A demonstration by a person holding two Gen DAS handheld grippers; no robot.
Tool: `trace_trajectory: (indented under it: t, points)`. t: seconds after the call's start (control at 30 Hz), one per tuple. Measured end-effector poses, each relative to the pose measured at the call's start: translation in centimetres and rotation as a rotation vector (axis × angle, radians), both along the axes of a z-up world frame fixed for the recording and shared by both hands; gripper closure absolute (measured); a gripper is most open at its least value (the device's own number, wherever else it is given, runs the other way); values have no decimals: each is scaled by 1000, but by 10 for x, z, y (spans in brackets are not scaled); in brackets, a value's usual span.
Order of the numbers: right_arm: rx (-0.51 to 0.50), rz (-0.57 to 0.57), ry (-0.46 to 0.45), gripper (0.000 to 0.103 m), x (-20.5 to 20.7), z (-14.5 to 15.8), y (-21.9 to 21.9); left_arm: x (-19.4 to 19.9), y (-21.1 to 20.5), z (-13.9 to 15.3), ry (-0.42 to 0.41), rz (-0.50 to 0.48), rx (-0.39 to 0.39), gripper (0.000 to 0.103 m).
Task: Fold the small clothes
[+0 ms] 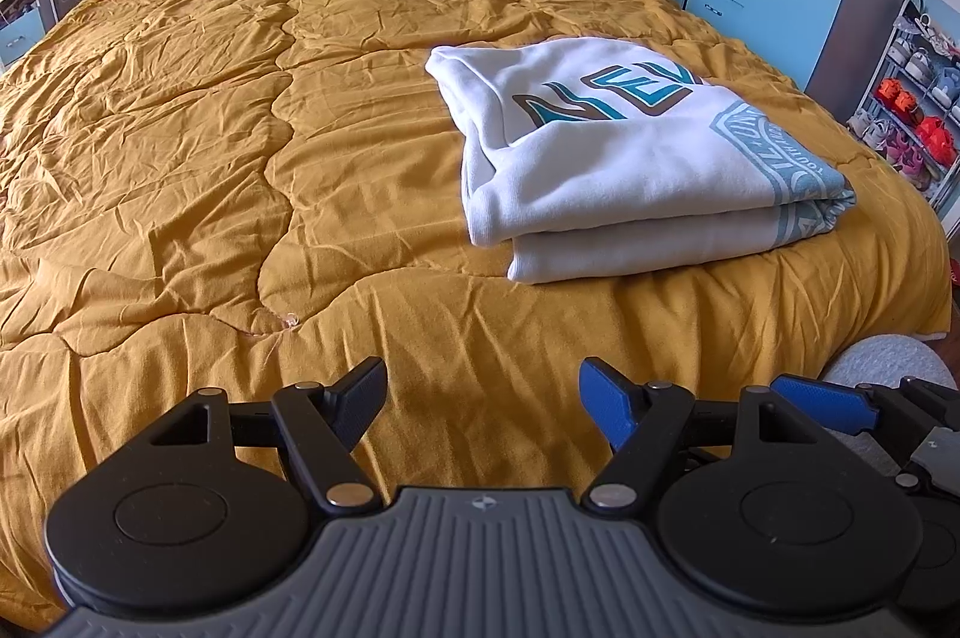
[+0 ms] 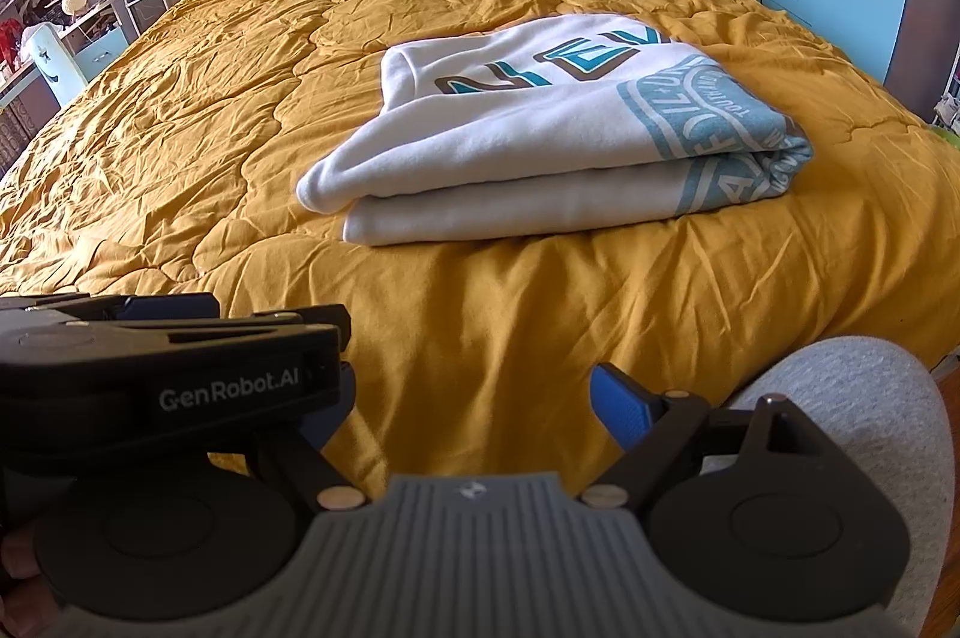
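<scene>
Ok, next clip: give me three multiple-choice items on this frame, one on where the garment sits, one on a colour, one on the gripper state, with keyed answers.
1. Where does the folded white garment lie?
A. On the floor
B. On the quilt, toward the near right part of the bed
C. Held in a gripper

2. What colour is the quilt?
A. Mustard yellow
B. Blue
C. Grey

3. How does the left gripper stand?
A. Shut on the garment
B. Shut and empty
C. Open and empty

Answers:
1 B: the garment rests on the quilt, right of centre in the left wrist view, clear of both grippers.
2 A: the quilt is mustard yellow all over.
3 C: its fingers stand well apart with only quilt between them; the right gripper is also open and holds nothing.
</scene>
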State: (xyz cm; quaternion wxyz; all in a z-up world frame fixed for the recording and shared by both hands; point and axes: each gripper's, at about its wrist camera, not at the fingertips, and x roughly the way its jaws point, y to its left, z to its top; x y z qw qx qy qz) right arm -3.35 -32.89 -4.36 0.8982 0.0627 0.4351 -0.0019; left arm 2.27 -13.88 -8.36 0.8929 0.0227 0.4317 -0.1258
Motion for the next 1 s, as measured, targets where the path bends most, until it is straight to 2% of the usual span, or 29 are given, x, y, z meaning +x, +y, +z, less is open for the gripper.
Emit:
trace_trajectory:
  t: [1.0]
  points:
    - [-5, 15, 3, 22, 1, -1, 4, 1, 2, -4, 4, 11, 8, 17]
